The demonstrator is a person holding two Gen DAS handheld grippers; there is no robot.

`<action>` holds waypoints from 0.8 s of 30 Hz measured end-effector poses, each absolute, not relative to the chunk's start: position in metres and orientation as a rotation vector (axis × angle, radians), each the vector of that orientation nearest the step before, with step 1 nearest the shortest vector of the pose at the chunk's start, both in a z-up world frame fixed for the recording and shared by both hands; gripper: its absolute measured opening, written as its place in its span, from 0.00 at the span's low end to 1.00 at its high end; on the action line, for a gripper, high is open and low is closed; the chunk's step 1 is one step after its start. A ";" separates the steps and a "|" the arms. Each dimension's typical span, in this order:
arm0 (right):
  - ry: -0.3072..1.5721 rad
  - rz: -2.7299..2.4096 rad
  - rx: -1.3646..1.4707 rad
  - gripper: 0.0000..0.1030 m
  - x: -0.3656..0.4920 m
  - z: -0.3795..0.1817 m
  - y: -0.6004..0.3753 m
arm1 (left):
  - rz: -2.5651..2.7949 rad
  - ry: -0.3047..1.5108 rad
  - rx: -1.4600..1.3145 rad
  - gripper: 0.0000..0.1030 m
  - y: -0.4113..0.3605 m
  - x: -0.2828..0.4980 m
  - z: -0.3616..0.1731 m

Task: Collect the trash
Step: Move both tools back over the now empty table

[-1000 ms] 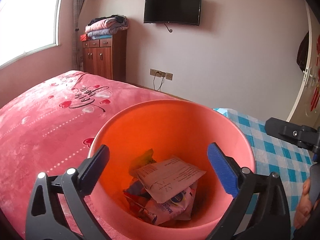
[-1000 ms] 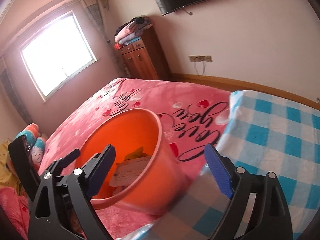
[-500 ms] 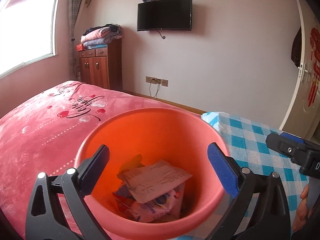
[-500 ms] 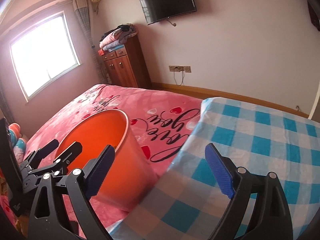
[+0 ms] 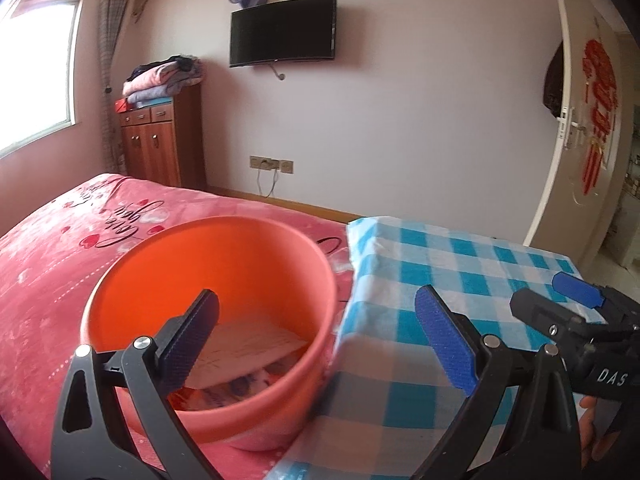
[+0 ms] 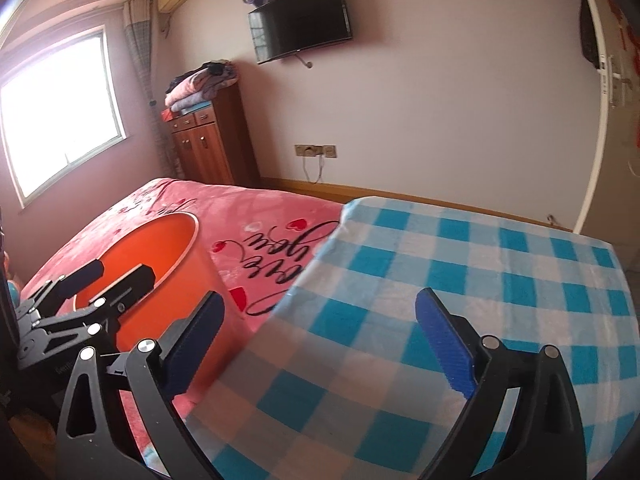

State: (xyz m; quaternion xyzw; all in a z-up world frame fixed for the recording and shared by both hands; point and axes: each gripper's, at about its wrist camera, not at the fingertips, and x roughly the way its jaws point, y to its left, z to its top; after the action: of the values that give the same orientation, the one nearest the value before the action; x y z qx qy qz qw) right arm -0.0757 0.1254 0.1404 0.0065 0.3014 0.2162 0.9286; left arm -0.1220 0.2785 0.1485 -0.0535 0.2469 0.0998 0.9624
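While your left gripper [image 5: 316, 336] hangs with its jaws spread wide and nothing between them, its left pad [image 5: 192, 336] sits over the mouth of the orange bucket [image 5: 168, 264] and its right pad [image 5: 444, 340] over the blue-checked blanket [image 5: 452, 264]. Your right gripper [image 6: 318, 340] is also spread; its jaws have just been opening further, with nothing between them, and they frame the checked blanket.

Bucket stands upright on the pink bedspread [image 5: 52, 248], right at the edge of the checked blanket. Inside it: a printed sheet of paper [image 5: 248, 344] lying on top, coloured wrappers [image 5: 244, 386] under it; wrapper detail too blurred to read. From the right wrist camera the bucket's contents are hidden by its wall and by your left gripper in front.

Farther out: a wooden cabinet [image 5: 160, 140] with folded bedding [image 5: 160, 80] on top, and a wall-mounted television [image 5: 282, 32].
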 end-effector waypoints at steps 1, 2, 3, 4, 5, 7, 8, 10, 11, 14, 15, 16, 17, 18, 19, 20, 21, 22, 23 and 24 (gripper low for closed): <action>0.616 0.436 0.017 0.92 -0.077 0.140 0.121 | 0.198 0.499 -0.106 0.96 0.275 -0.122 0.149; 0.613 0.428 0.024 0.93 -0.080 0.140 0.115 | 0.192 0.498 -0.106 0.96 0.272 -0.122 0.150; 0.611 0.422 0.028 0.93 -0.081 0.140 0.110 | 0.188 0.501 -0.109 0.96 0.269 -0.121 0.150; 0.609 0.410 0.034 0.93 -0.083 0.139 0.103 | 0.175 0.506 -0.117 0.96 0.265 -0.121 0.149; 0.609 0.399 0.037 0.94 -0.085 0.139 0.099 | 0.165 0.509 -0.120 0.96 0.263 -0.120 0.149; 0.608 0.380 0.045 0.94 -0.090 0.138 0.089 | 0.149 0.512 -0.115 0.96 0.256 -0.120 0.148; 0.604 0.370 0.046 0.94 -0.093 0.137 0.085 | 0.143 0.513 -0.109 0.96 0.252 -0.120 0.147; 0.598 0.345 0.041 0.94 -0.098 0.136 0.077 | 0.126 0.518 -0.110 0.96 0.245 -0.121 0.146; 0.596 0.334 0.039 0.94 -0.101 0.135 0.073 | 0.118 0.519 -0.112 0.96 0.242 -0.120 0.145; 0.584 0.297 0.036 0.94 -0.109 0.133 0.061 | 0.093 0.520 -0.108 0.96 0.233 -0.121 0.144; 0.578 0.281 0.036 0.94 -0.112 0.132 0.055 | 0.086 0.519 -0.106 0.96 0.228 -0.121 0.144; 0.575 0.270 0.036 0.94 -0.114 0.132 0.052 | 0.077 0.520 -0.106 0.96 0.225 -0.121 0.143; 0.572 0.252 0.035 0.94 -0.117 0.131 0.047 | 0.069 0.523 -0.106 0.96 0.222 -0.121 0.142; 0.570 0.235 0.037 0.94 -0.119 0.130 0.041 | 0.058 0.527 -0.103 0.96 0.217 -0.121 0.141; 0.569 0.222 0.039 0.94 -0.120 0.129 0.036 | 0.049 0.530 -0.098 0.96 0.213 -0.121 0.140; 0.568 0.210 0.044 0.94 -0.121 0.128 0.032 | 0.042 0.532 -0.092 0.96 0.209 -0.122 0.139; 0.570 0.195 0.051 0.94 -0.123 0.127 0.026 | 0.037 0.534 -0.087 0.96 0.206 -0.122 0.138; 0.570 0.184 0.053 0.94 -0.125 0.125 0.022 | 0.028 0.537 -0.081 0.96 0.202 -0.122 0.137; 0.570 0.173 0.054 0.94 -0.126 0.124 0.018 | 0.020 0.539 -0.077 0.96 0.197 -0.122 0.136; 0.568 0.161 0.054 0.94 -0.127 0.123 0.014 | 0.012 0.540 -0.071 0.96 0.192 -0.122 0.135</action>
State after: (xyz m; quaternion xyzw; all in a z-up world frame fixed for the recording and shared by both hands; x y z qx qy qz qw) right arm -0.1269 0.0142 0.1233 0.0266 0.2801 0.0796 0.9563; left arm -0.1225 0.1923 0.1347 -0.0350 0.2666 0.0061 0.9632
